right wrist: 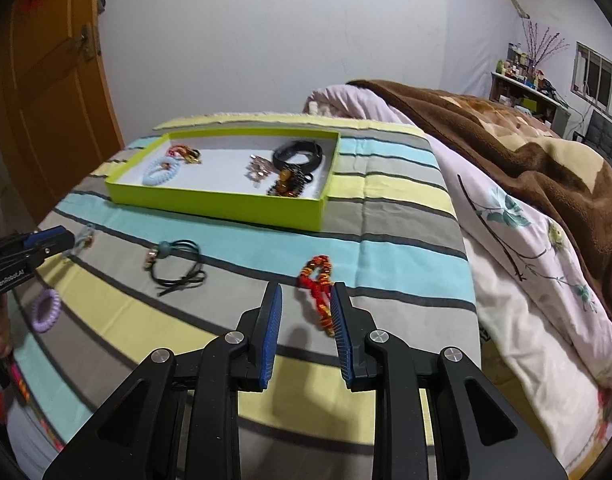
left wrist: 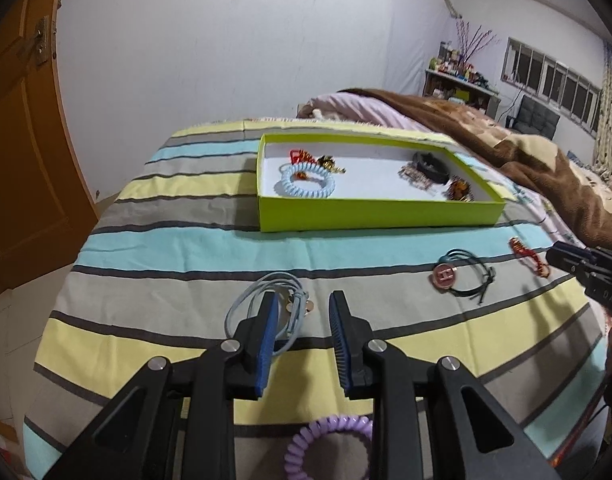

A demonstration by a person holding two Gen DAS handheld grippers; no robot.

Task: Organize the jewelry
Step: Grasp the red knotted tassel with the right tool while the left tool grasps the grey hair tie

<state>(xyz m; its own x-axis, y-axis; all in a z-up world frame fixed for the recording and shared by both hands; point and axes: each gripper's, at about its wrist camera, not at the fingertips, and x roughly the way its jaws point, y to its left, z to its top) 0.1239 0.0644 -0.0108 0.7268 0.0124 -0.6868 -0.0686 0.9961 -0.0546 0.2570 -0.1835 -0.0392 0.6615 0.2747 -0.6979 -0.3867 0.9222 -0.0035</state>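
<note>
A lime-green box lies on the striped cloth and holds several pieces, among them a pale blue coil band and a black strap. My left gripper is open just above the cloth, its left finger over a grey-blue cord bracelet. My right gripper is open, with a red and gold beaded bracelet between its tips and partly behind the right finger. A black cord bracelet with a round charm lies between the two. A purple coil band lies under the left gripper.
The striped cloth covers the bed end. A brown blanket and a pink floral quilt are heaped to the right. An orange door stands at left. A cluttered shelf is at the far wall.
</note>
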